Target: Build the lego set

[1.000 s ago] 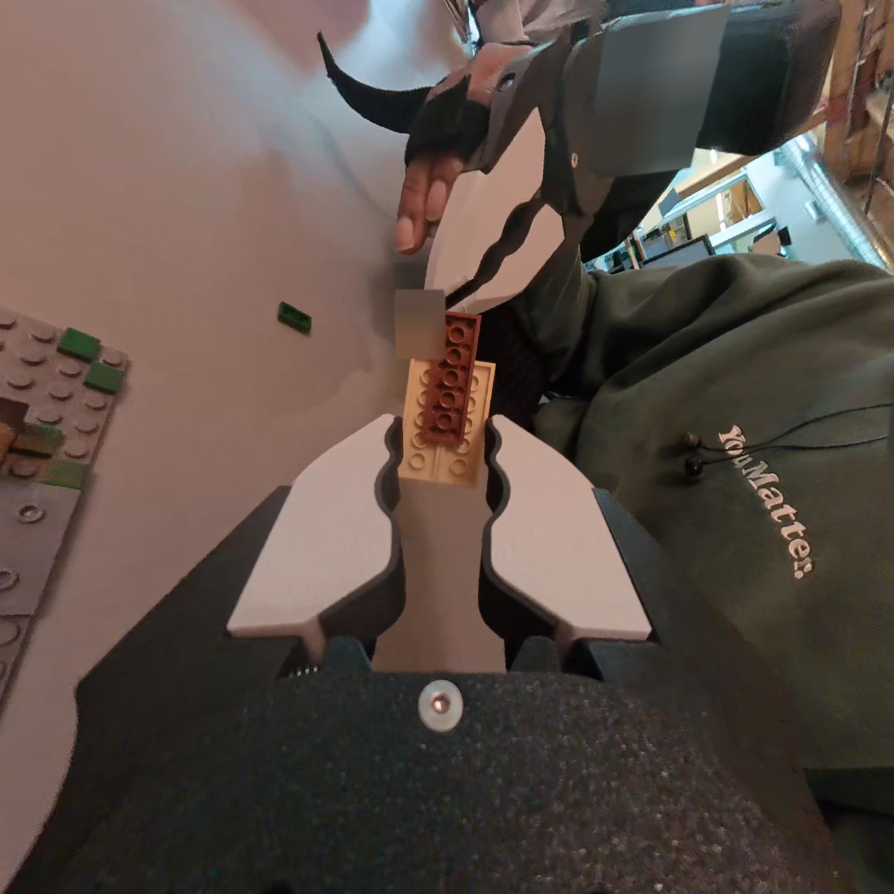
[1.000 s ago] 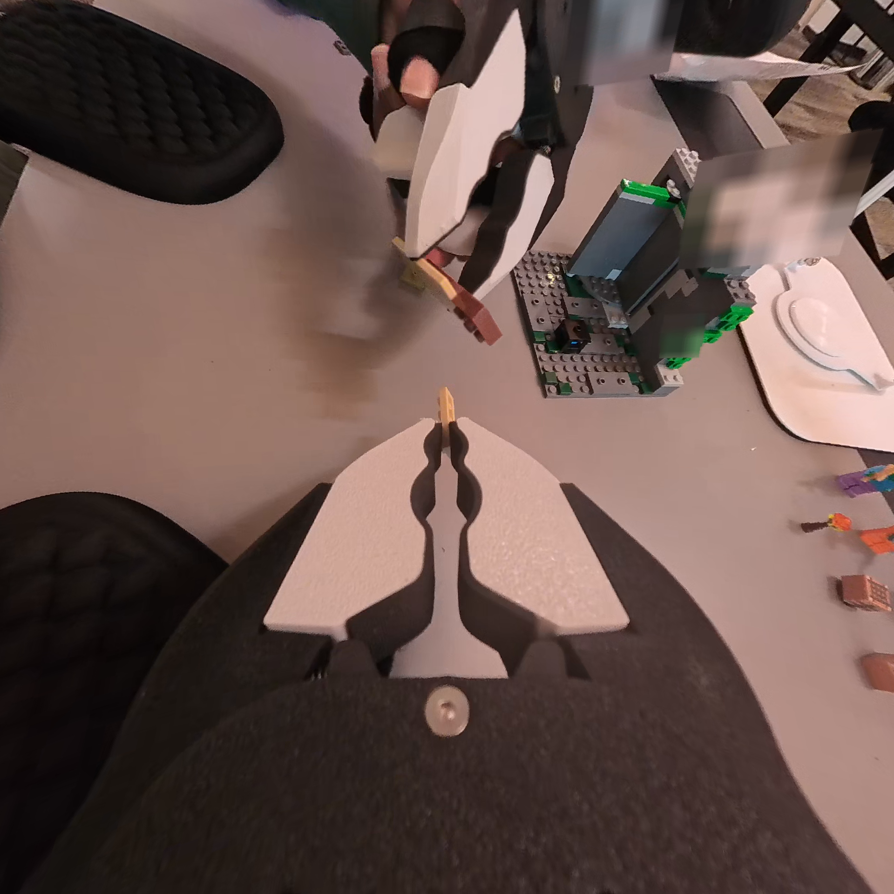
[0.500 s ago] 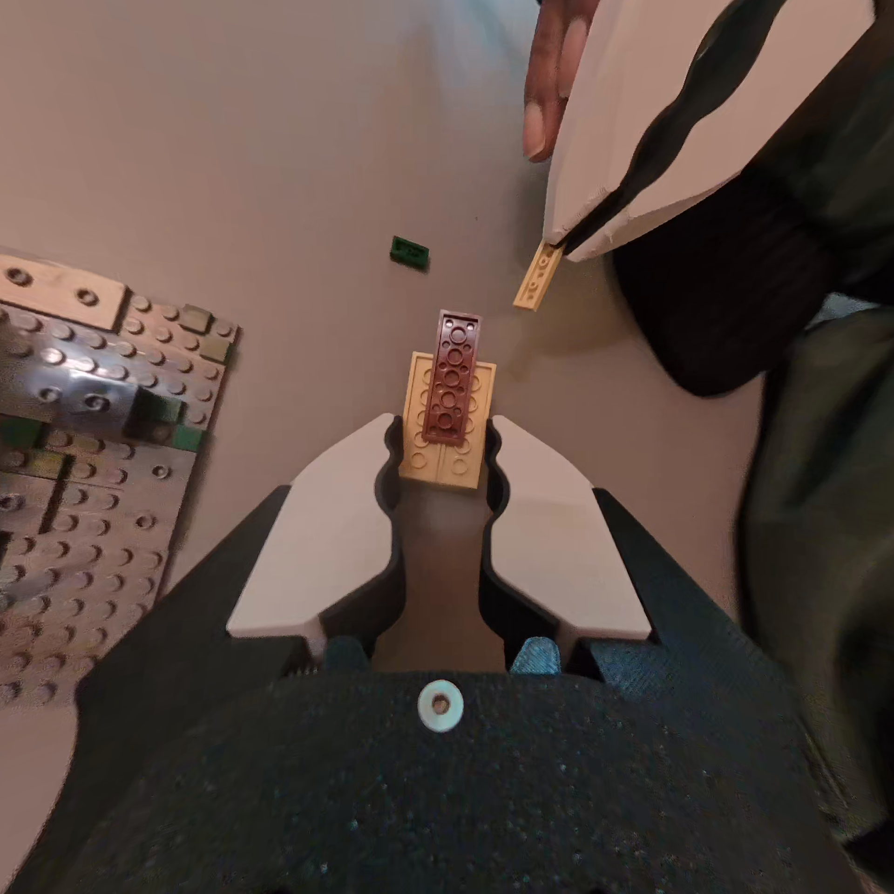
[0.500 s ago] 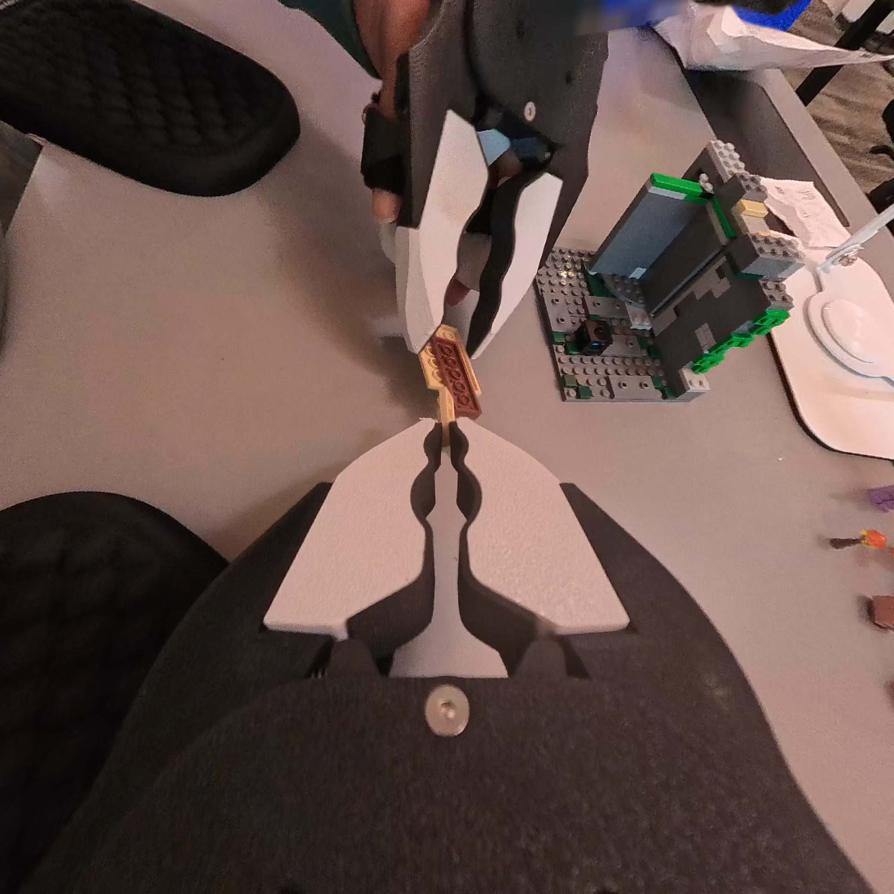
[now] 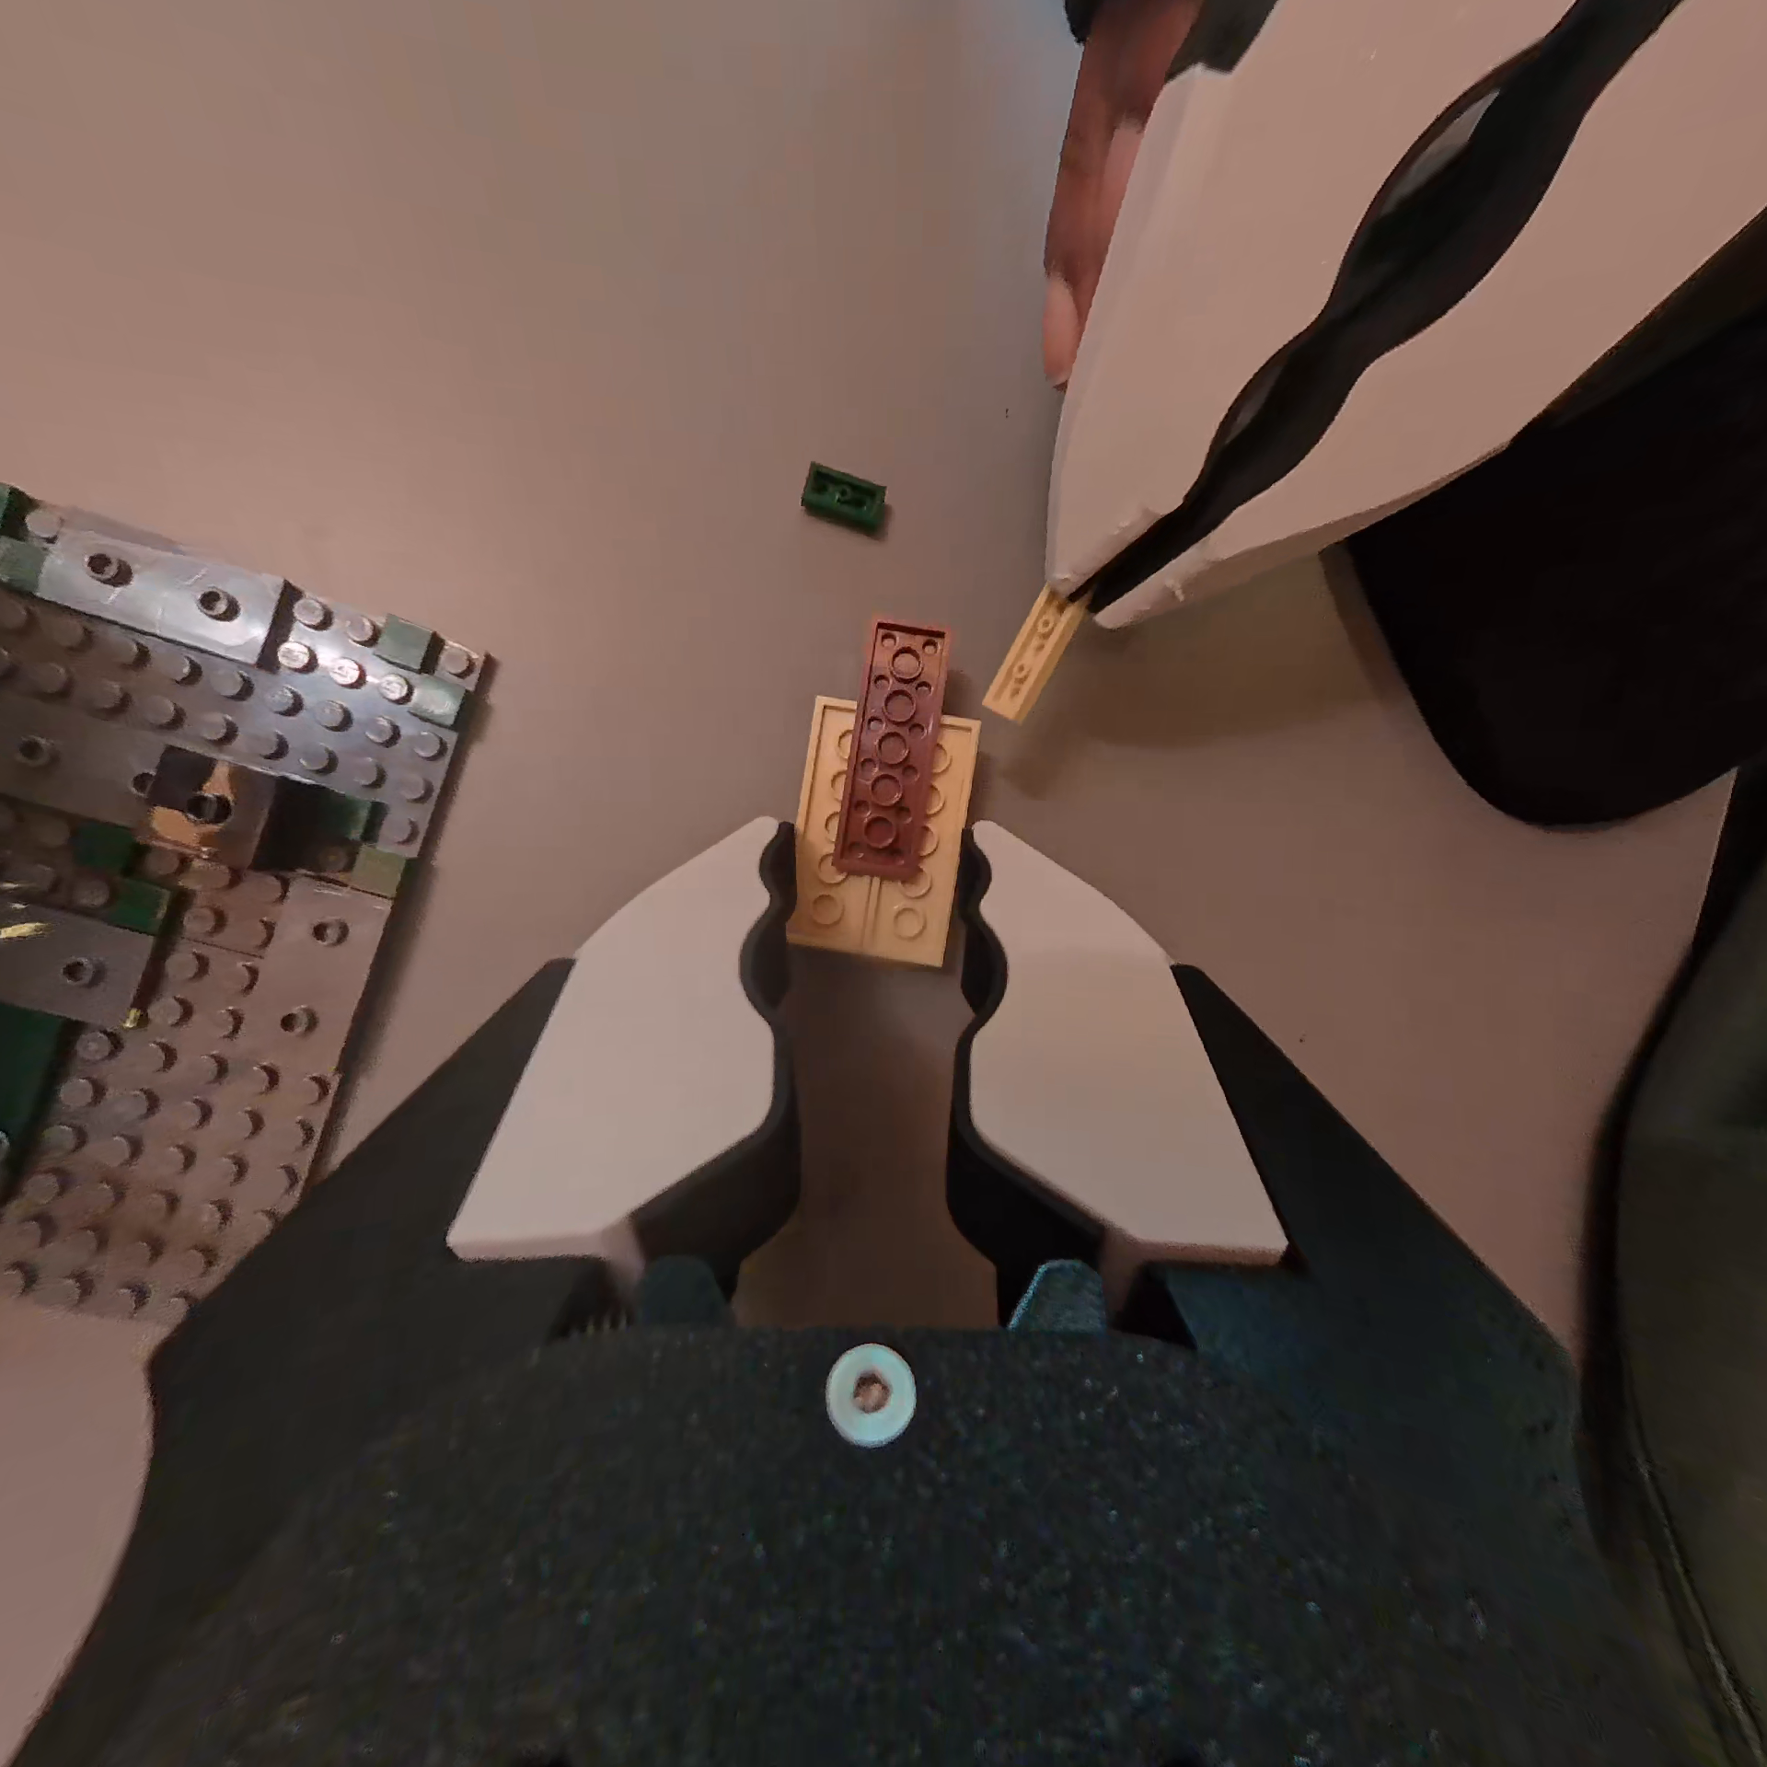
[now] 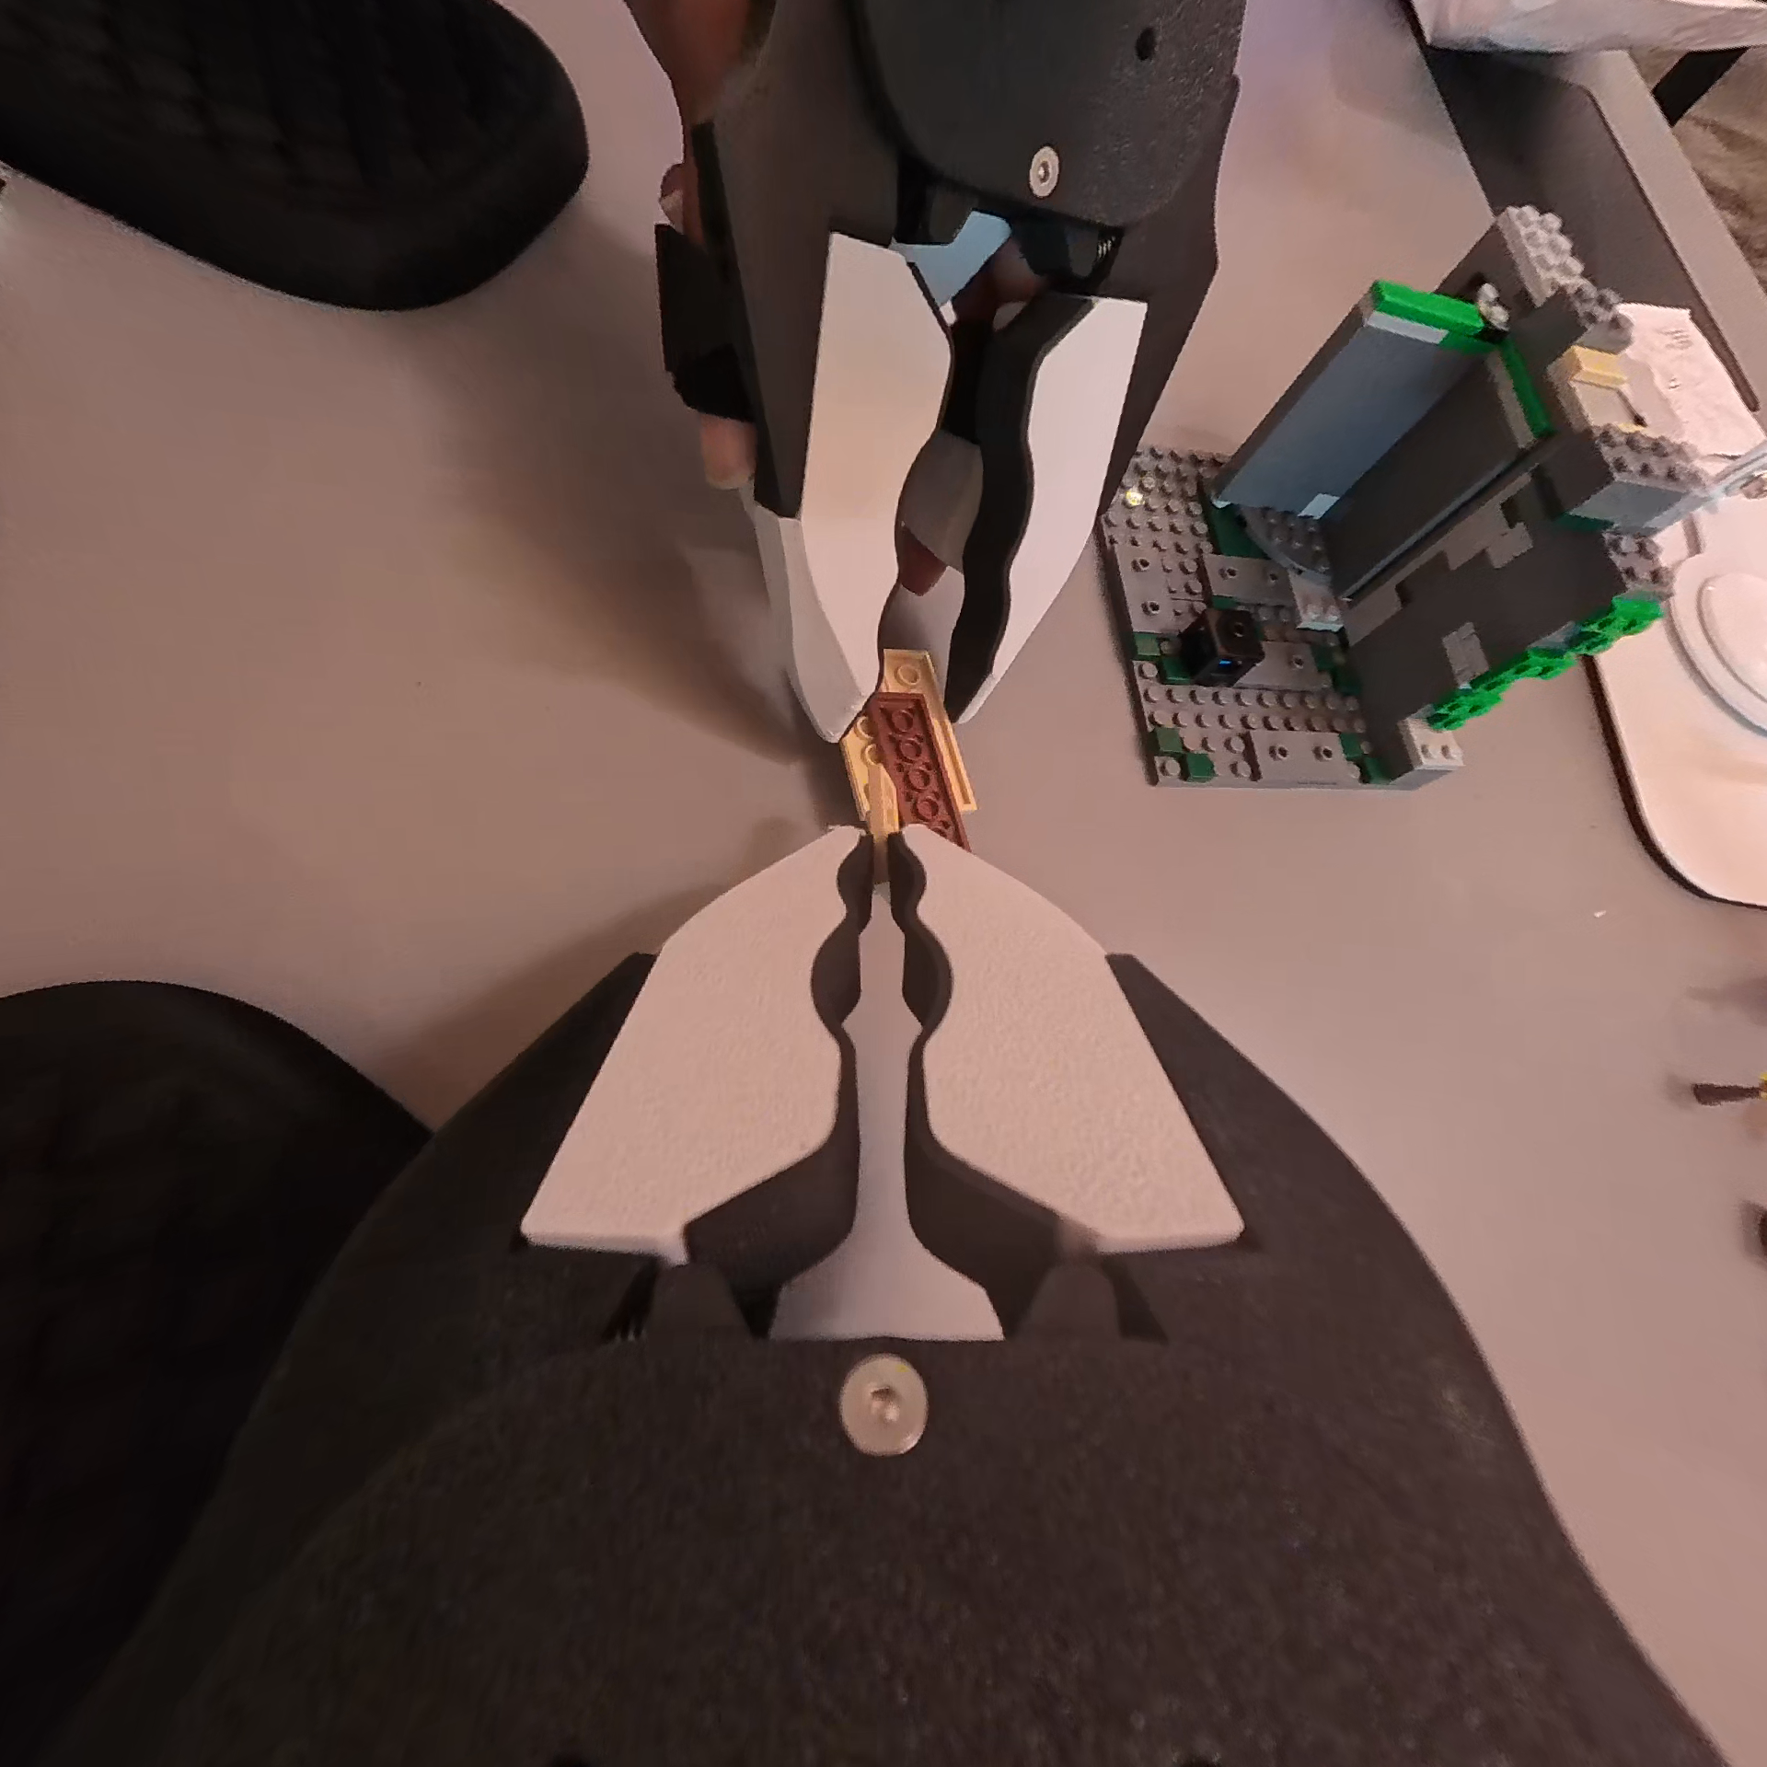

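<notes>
Lego tan plate (image 5: 882,851), half-hidden under a brown plate (image 5: 894,749), pinched in left claw (image 5: 875,861); right claw (image 6: 882,846) pinches a thin tan strip (image 6: 881,830).

brown plate (image 5: 893,748) atop tan plate (image 5: 884,894)

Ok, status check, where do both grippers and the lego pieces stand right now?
Left gripper shut on tan plate with brown plate on top. Right gripper shut on small tan strip, tip close beside the stack. Nothing between them.

Office-like: grey desk (image 6: 382,621), black chair (image 6: 239,143).
</notes>
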Motion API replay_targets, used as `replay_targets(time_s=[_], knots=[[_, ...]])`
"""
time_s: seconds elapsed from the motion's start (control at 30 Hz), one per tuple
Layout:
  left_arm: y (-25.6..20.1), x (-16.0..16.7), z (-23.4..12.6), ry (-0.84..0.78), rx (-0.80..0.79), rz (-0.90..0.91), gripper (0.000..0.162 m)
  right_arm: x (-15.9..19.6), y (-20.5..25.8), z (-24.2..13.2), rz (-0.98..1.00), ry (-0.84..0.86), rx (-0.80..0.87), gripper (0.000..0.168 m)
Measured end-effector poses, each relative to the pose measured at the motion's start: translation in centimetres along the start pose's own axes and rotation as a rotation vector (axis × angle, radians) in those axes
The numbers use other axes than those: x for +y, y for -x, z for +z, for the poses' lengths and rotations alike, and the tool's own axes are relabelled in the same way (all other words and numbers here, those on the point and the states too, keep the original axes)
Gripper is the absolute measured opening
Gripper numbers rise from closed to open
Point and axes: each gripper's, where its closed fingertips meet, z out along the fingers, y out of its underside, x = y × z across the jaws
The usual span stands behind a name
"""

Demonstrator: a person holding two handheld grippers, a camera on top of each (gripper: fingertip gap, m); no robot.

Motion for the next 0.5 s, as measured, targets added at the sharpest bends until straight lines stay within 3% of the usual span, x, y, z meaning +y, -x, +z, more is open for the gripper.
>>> replay_targets(time_s=[0.5], knots=[[-1.5,-0.1,0.0,-0.076,0.068,-0.065,0.033,1.0,0.0,1.0,-0.014,0.067,0.012,0.003]])
